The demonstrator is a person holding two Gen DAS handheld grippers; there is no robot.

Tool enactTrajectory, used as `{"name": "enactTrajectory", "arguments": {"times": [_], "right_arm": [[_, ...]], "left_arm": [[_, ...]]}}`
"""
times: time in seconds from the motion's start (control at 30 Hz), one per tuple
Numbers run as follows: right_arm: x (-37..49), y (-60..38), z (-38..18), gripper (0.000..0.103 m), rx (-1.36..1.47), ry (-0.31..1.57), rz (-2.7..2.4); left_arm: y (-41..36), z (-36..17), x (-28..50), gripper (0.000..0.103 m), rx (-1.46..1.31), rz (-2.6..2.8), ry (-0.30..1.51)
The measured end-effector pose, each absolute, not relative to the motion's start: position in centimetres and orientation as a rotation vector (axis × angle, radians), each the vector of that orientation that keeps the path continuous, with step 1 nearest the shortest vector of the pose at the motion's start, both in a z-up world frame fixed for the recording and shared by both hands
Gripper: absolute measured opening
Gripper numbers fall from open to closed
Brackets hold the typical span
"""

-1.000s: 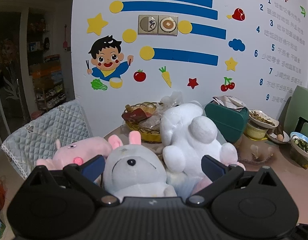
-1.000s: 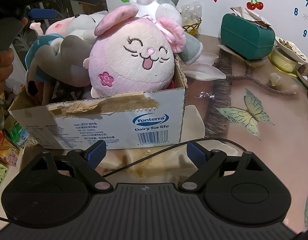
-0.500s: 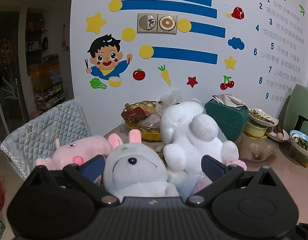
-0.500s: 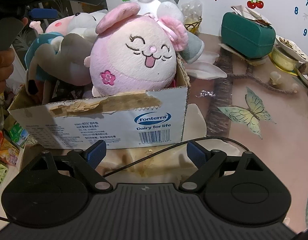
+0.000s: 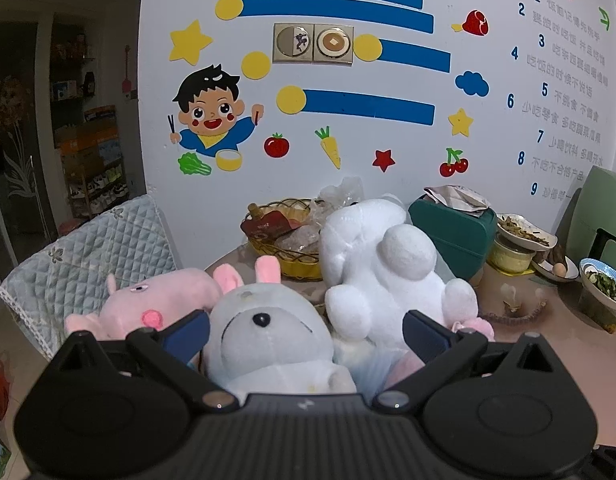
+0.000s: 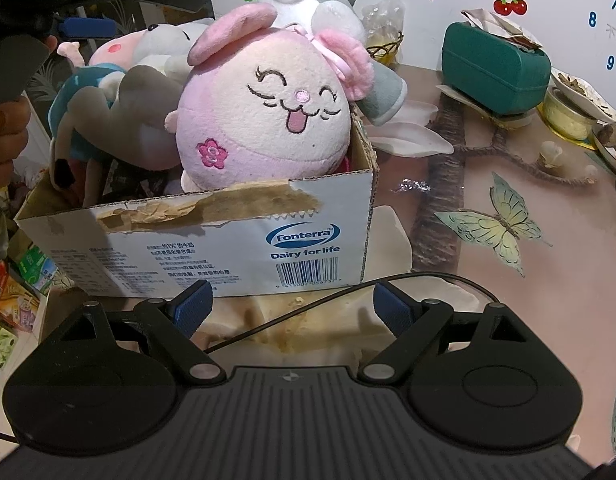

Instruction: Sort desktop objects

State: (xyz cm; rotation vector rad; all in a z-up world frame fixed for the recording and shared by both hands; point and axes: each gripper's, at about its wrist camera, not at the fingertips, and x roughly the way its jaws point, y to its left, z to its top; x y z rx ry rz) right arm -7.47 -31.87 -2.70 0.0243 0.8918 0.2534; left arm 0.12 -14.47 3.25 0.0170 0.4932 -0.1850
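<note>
The desk [image 6: 548, 280], with its printed butterfly and branch pattern, carries a Fonterra cardboard box [image 6: 211, 240] heaped with plush toys well above its rim. Biggest among them is the round pink rabbit plush [image 6: 267, 120], wedged against the box's front right corner and bulging over the taped edge. Behind it sit a white plush [image 5: 380, 264] lying on its back, a grey rabbit plush [image 5: 267, 332] and a pink pig plush [image 5: 155, 304].

The left gripper [image 5: 303, 330] hovers over the pile, jaws spread wide with the grey rabbit's head between them but not visibly pinched. The right gripper [image 6: 291, 308] sits low in front of the box, jaws released and holding nothing; a thin black cable [image 6: 348, 300] crosses between them.

The likely risk is the overfull heap: a nudge could tip the pink rabbit onto the desk. Closing the right jaws here could snag the cable.
</note>
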Motion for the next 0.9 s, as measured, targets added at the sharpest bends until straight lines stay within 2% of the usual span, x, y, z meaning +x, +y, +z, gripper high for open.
{"name": "enactTrajectory", "arguments": {"times": [0.9], "right_arm": [[-7.15, -32.48, -3.05, 0.103, 0.027, 0.907, 0.261]], "left_arm": [[-15.06, 2.87, 0.47, 0.103, 0.021, -0.196, 0.507]]}}
